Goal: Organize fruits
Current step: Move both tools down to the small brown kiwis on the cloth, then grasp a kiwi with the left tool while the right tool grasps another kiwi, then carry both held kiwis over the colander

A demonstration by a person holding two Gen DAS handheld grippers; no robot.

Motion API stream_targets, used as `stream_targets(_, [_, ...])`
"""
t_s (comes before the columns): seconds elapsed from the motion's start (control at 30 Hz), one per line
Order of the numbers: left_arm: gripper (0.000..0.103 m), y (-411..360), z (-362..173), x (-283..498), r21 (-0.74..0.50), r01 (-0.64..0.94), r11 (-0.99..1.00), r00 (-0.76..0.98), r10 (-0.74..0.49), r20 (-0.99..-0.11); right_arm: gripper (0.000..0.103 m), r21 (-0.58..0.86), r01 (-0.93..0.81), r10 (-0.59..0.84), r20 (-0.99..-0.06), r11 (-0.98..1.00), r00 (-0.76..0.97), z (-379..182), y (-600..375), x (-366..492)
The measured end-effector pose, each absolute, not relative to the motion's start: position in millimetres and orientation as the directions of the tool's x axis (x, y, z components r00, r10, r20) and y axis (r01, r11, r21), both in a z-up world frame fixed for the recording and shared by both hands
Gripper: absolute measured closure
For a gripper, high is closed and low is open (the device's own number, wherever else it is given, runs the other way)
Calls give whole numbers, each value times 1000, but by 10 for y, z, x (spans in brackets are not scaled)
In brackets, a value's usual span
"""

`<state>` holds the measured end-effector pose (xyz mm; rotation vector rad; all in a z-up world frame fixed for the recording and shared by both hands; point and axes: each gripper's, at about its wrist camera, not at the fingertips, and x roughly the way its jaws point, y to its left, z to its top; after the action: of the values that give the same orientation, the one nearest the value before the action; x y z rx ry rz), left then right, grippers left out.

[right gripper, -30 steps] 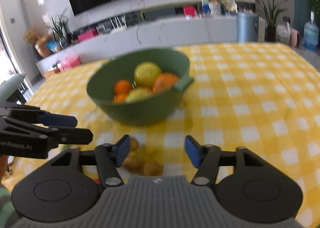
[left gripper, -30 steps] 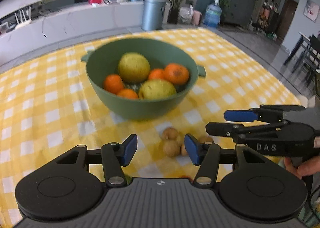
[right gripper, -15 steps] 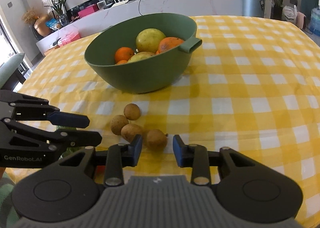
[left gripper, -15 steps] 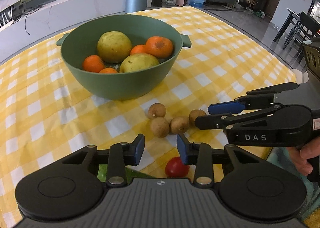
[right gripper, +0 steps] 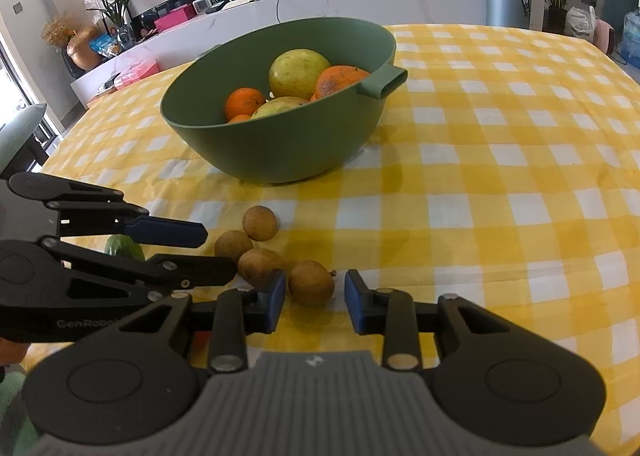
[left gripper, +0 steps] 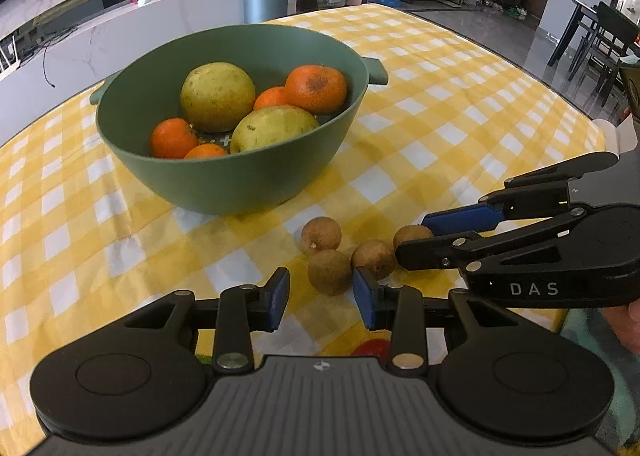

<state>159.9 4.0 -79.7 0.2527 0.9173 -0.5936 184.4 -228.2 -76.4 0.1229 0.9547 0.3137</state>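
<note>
A green bowl on the yellow checked cloth holds oranges and two yellow-green fruits. Several small brown longans lie in front of it. My left gripper is open at a narrow gap, with one longan just ahead of its blue pads, untouched. My right gripper comes in from the right. Its jaws are closing, with the rightmost longan between the tips and a gap left on each side.
A red round fruit and a green one lie near the table's front edge, partly hidden under my left gripper. The cloth stretches bare to the right of the bowl. A hand holds the right gripper.
Both grippers' jaws have narrowed a good deal. The left gripper has sunk closer to the longans, and the right one now has a longan between its tips.
</note>
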Motion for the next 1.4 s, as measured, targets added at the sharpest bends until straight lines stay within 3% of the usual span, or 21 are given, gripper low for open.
stream_targets(0.17, [60, -9, -832, 1635, -40, 601, 799, 453, -381, -806, 77, 261, -204, 331, -782, 943, 528, -783, -2302, 1860])
stream_targets(0.5, [72, -90, -887, 1651, -20, 619, 785, 450, -375, -811, 77, 293, -194, 351, -779, 936, 519, -816, -2314, 1897])
stream_targets(0.87, [73, -33, -792, 1601, -24, 599, 800, 467, -374, -801, 81, 292, -190, 348, -775, 937, 527, -797, -2333, 1891])
stream_targets(1.1, [73, 154, -574, 1562, -103, 550, 829, 520, -437, -734, 81, 267, -202, 335, -734, 942, 591, -681, -2339, 1822])
stream_targets(1.4, [73, 332, -302, 1556, -192, 524, 830, 598, -519, -610, 81, 203, -278, 344, -582, 939, 736, -423, -2289, 1714])
